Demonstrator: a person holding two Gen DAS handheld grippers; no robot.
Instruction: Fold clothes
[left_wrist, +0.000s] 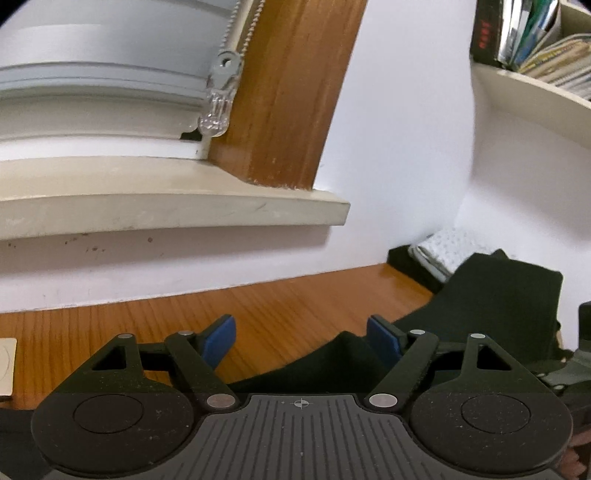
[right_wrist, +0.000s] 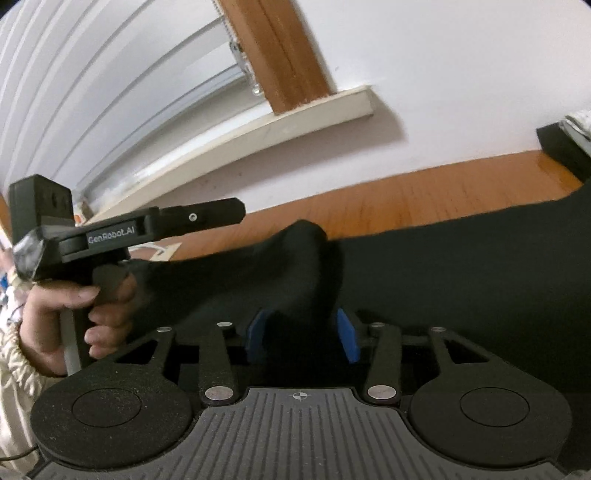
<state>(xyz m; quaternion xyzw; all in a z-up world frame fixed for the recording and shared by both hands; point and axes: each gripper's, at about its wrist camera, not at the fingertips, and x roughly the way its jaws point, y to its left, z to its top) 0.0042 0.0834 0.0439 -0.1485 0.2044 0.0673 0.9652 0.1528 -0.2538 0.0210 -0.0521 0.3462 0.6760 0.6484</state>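
Note:
A dark garment (left_wrist: 498, 295) lies spread over the right part of the wooden table (left_wrist: 258, 314). My left gripper (left_wrist: 301, 339) is open above the table, its blue pads (left_wrist: 221, 339) wide apart; only a low hump of the garment's edge lies below the gap. In the right wrist view the garment (right_wrist: 461, 288) covers the near table. A raised fold of it stands between the blue pads (right_wrist: 347, 336) of my right gripper (right_wrist: 301, 336), filling the gap and touching both. The left gripper (right_wrist: 236, 211) shows from the side at the left, held by a hand (right_wrist: 74, 306).
A white wall with a cream window sill (left_wrist: 177, 212) and a wooden frame post (left_wrist: 288, 92) stands right behind the table. A shelf with books (left_wrist: 546, 55) hangs top right. A patterned folded stack (left_wrist: 443, 247) sits in the back right corner. A pale flat item (left_wrist: 7, 365) lies at the left edge.

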